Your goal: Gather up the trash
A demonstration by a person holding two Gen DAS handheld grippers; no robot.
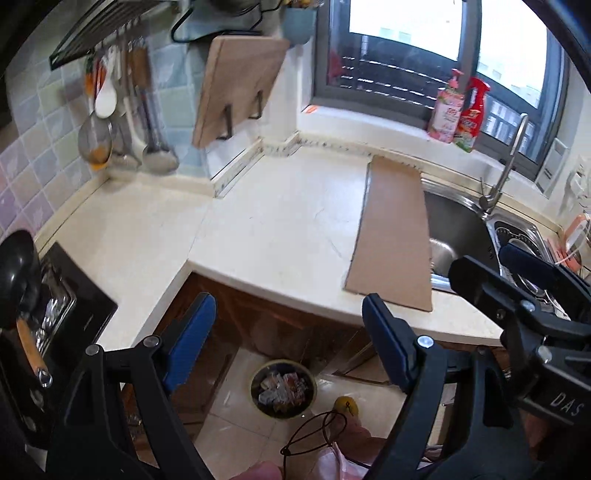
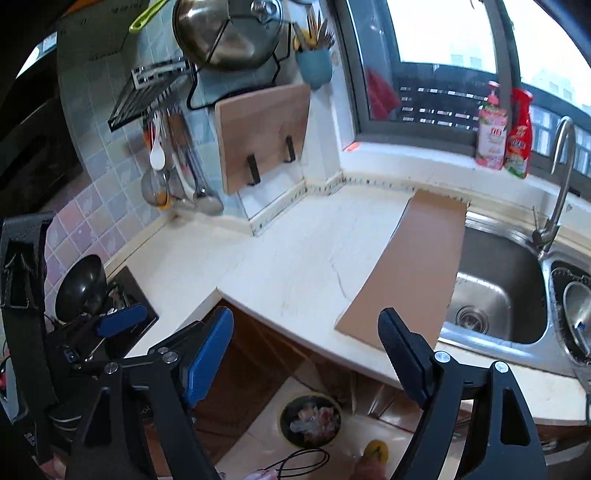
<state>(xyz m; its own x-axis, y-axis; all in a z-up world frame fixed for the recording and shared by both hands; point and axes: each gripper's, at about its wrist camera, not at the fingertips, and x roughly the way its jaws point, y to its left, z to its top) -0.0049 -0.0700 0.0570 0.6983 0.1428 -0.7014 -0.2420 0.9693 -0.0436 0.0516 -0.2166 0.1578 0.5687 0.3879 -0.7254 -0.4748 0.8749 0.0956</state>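
Both claws spread wide, holding nothing, above the bench [image 1: 280, 229].
Next I'd scan for leftovers; trash bin [image 1: 283, 388] already looks full, cardboard sheet [image 1: 395, 236] maybe next.

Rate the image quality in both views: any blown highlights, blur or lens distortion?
Left wrist: window blown white, hanging utensils smeared, countertop edges bowed. Right wrist: window also overexposed, trash bin soft, corners vignetted black.

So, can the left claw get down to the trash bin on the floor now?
Probably yes. The left claw is open and empty, and the bin shows below it with nothing between.
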